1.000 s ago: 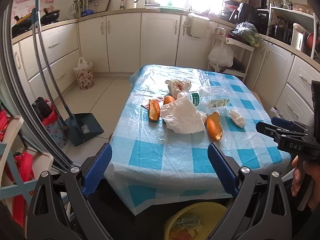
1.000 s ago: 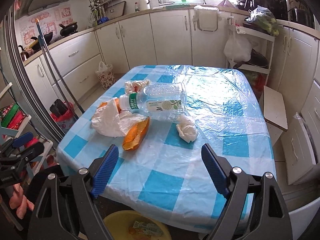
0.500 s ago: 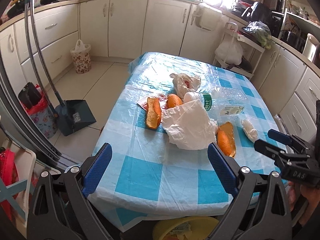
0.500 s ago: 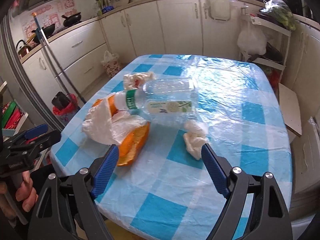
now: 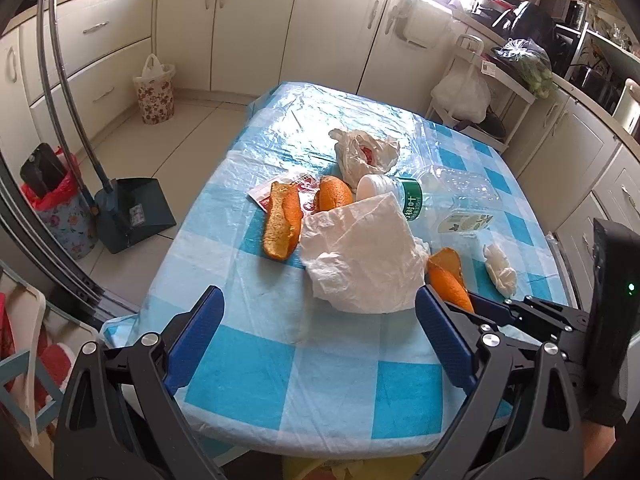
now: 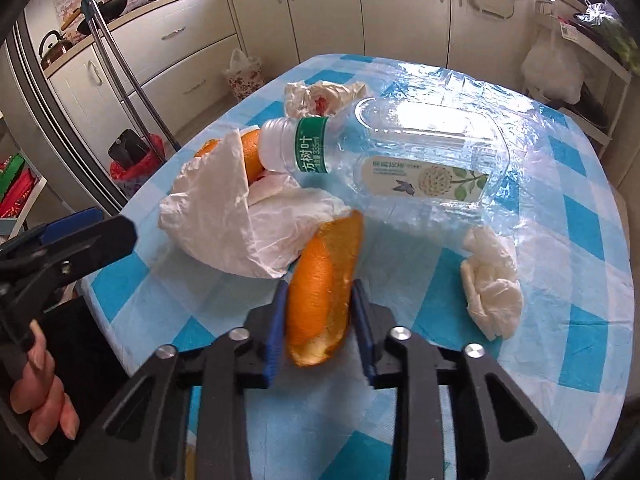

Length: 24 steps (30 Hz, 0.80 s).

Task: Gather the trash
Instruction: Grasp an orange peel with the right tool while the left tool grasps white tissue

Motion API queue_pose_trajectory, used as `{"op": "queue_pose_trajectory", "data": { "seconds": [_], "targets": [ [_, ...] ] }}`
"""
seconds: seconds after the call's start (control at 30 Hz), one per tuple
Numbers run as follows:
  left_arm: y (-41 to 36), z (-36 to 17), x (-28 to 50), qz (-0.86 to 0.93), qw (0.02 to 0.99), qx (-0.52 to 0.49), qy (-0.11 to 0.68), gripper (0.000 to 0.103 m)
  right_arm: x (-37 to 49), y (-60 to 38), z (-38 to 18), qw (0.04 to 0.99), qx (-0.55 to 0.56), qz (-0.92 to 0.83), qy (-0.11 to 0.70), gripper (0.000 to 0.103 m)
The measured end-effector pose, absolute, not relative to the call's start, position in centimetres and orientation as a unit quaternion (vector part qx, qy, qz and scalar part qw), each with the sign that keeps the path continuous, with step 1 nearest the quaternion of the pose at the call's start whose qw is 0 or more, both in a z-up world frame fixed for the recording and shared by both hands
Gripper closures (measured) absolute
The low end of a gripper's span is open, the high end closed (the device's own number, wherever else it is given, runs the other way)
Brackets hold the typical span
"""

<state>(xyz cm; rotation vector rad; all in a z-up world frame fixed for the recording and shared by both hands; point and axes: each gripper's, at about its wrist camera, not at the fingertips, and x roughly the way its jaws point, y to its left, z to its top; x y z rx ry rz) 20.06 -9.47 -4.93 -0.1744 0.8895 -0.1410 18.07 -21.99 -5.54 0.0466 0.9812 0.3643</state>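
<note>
Checked table (image 6: 580, 240), right tool (image 6: 318, 308) level, clamping orange peel (image 6: 320, 280).

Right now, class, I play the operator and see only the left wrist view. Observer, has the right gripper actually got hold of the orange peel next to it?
Observer: Yes. The right wrist view shows the right gripper shut on the orange peel, with a blue finger on each side.
Operator: Is the peel free of the bag?
Observer: Not quite. Its far end meets the edge of the white plastic bag.
Operator: How does my left gripper look from there?
Observer: The left gripper is seen side-on, stopped short of the bag and not touching it.
</note>
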Motion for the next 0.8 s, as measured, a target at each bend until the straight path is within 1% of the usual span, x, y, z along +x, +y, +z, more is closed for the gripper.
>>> {"op": "queue_pose_trajectory", "data": {
  "seconds": [0.13, 0.3, 0.37, 0.4, 0.43, 0.47, 0.5, 0.53, 0.63, 0.8],
  "targets": [
    [-11.8, -5.5, 21.3, -0.051, 0.899, -0.065, 0.429, 0.010, 17.1, -22.5, -5.5, 0.864, 0.020, 0.182, 0.469, 0.080],
    [-15.6, -6.4, 22.9, -0.015, 0.904, 0.025, 0.427, 0.011, 16.8, -23.2, -5.6, 0.859, 0.036, 0.185, 0.475, 0.079],
    [-16.6, -7.2, 23.4, -0.027, 0.896, 0.039, 0.441, 0.027, 16.8, -23.5, -5.6, 0.857, 0.045, 0.185, 0.479, 0.079],
    [-16.8, -7.6, 23.6, -0.031, 0.892, 0.043, 0.449, 0.039, 16.8, -23.5, -5.6, 0.856, 0.046, 0.185, 0.480, 0.079],
    [-16.8, -7.8, 23.5, -0.037, 0.891, 0.039, 0.451, 0.055, 16.8, -23.5, -5.6, 0.856, 0.046, 0.185, 0.481, 0.079],
    [-16.6, -7.9, 23.5, -0.051, 0.888, 0.027, 0.456, 0.066, 16.7, -23.6, -5.6, 0.855, 0.046, 0.186, 0.482, 0.079],
    [-16.2, -7.8, 23.4, -0.063, 0.888, 0.012, 0.455, 0.079, 16.6, -23.5, -5.5, 0.854, 0.046, 0.187, 0.483, 0.079],
    [-15.7, -7.7, 23.4, -0.070, 0.886, -0.003, 0.458, 0.088, 16.6, -23.5, -5.5, 0.854, 0.046, 0.187, 0.483, 0.079],
    [-13.8, -7.0, 22.7, -0.100, 0.885, -0.049, 0.453, 0.094, 16.3, -23.7, -5.4, 0.854, 0.048, 0.188, 0.482, 0.079],
    [-11.4, -6.1, 21.1, -0.112, 0.883, -0.072, 0.449, 0.094, 16.0, -24.3, -5.4, 0.855, 0.055, 0.185, 0.481, 0.080]
  ]
}}
